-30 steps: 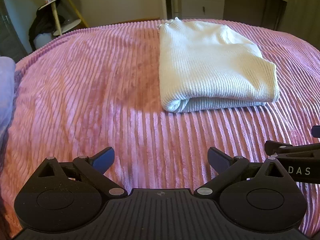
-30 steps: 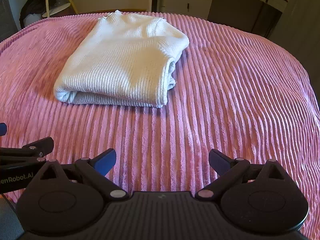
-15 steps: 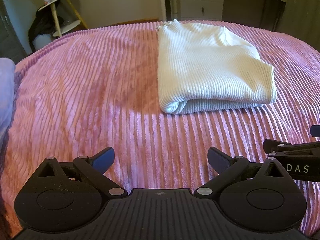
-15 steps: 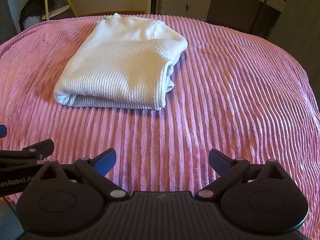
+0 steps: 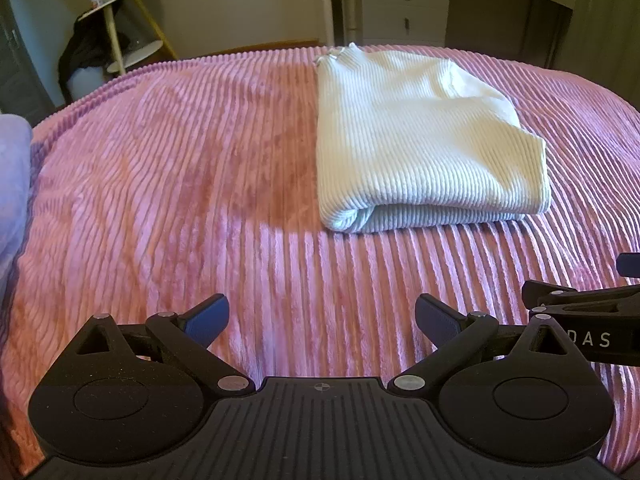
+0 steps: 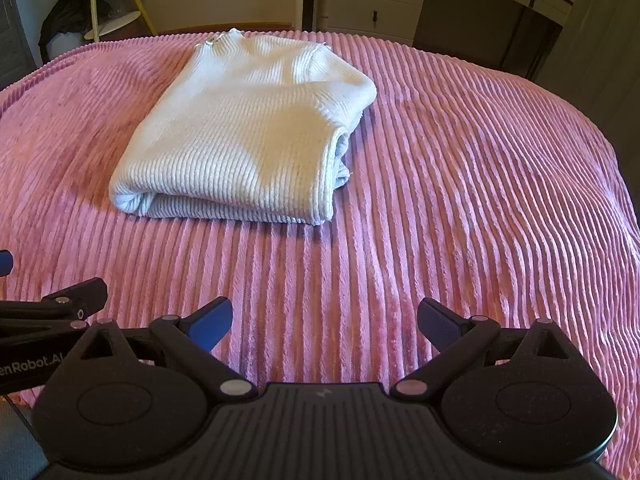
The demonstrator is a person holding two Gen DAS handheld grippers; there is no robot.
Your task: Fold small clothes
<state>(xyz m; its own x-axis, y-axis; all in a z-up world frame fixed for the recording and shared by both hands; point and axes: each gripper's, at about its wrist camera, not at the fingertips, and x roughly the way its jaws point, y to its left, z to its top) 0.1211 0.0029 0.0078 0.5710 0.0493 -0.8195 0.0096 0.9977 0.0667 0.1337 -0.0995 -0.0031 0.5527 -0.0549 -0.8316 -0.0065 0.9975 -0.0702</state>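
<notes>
1. Left gripper [image 5: 322, 316]: jaws spread wide, holding nothing; blue-padded fingertips [image 5: 208, 314] hang over bare blanket. Its black linkage also shows at the left edge of the right wrist view.
2. Right gripper [image 6: 325, 318]: jaws likewise wide apart and empty, fingertips [image 6: 211, 319] over bare blanket. Its side, lettered "DAS", enters the left wrist view just right of the left jaws.
3. Pink ribbed blanket [image 5: 180, 184]: plush, corded; covers the whole surface beneath and beyond both sets of jaws.
4. White knit garment [image 5: 416, 140]: ribbed, folded into a rough rectangle, lying flat on the blanket. Well ahead of both grippers and apart from them; ahead and right of the left jaws, ahead and left of the right jaws [image 6: 248, 132]. Folded edge faces the jaws; layered ends show on its right side.
5. Round side table [image 5: 120, 36]: far beyond the left jaws, upper left, past the blanket's edge.
6. Grey drawer cabinet [image 5: 402, 12]: far ahead, behind the garment.
</notes>
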